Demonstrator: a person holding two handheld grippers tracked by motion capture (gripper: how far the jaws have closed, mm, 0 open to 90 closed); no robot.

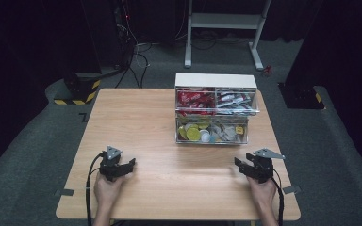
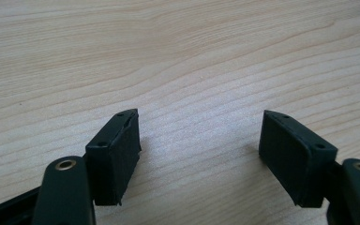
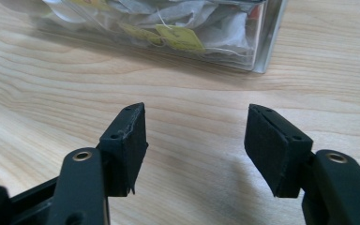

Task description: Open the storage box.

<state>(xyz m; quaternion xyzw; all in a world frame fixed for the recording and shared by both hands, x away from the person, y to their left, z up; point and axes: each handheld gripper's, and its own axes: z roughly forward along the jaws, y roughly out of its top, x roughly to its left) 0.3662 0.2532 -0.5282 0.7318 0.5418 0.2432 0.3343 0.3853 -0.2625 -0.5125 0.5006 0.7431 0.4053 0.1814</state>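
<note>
Clear drawer box (image 1: 215, 113) at table's (image 1: 136, 117) far right-centre; tea bags (image 3: 178, 37) in lower right drawer, nearest right gripper (image 1: 248, 165). Likely light, soft, crushable; best pinched by paper tag or sachet edge. Right gripper wide apart, empty. Left gripper (image 1: 121, 165) likewise wide, empty, over bare wood.
</note>
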